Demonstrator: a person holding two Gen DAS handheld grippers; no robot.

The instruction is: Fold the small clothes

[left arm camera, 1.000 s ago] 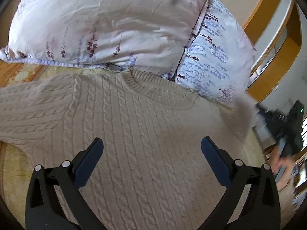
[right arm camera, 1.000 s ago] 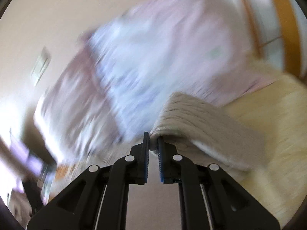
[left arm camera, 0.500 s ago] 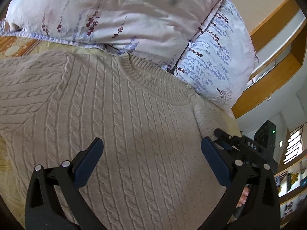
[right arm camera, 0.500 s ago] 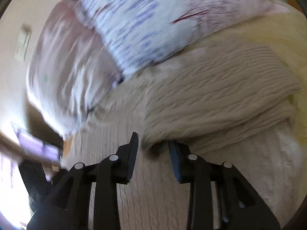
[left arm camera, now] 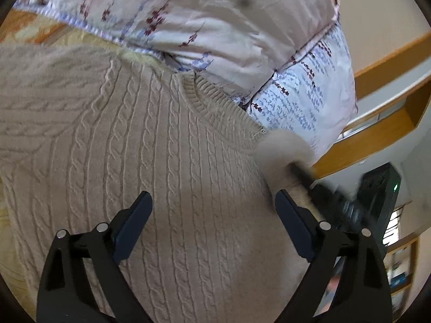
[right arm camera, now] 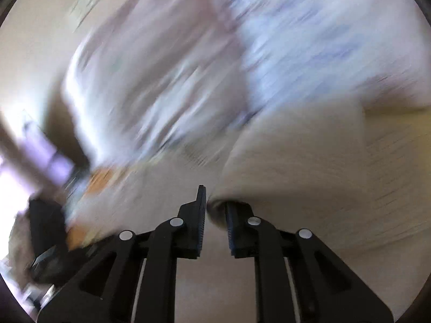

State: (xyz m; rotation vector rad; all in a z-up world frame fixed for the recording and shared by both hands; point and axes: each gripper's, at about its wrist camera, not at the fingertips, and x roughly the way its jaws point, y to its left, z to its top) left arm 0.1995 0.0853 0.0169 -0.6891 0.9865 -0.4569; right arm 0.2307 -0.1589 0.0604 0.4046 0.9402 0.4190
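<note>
A beige cable-knit sweater [left arm camera: 167,167] lies spread on the bed, its ribbed collar [left arm camera: 223,107] toward the pillows. My left gripper [left arm camera: 212,204] is open and empty, hovering over the sweater's chest. My right gripper [right arm camera: 215,207] is nearly closed on a fold of the sweater's right sleeve [right arm camera: 296,175], with knit bunched between the pads; the view is blurred. In the left wrist view the right gripper [left arm camera: 304,172] shows at the right, holding the lifted blurred sleeve [left arm camera: 282,150].
Two floral pillows [left arm camera: 215,18] lie against the sweater's collar at the head of the bed. The yellow patterned bedsheet [left arm camera: 29,29] shows at the left. A wooden bed frame [left arm camera: 377,132] and shelves run along the right.
My right gripper had opened half a second ago and has closed again on the sleeve, lifting it by the right shoulder. My left gripper stayed open, shifting slightly over the chest.
</note>
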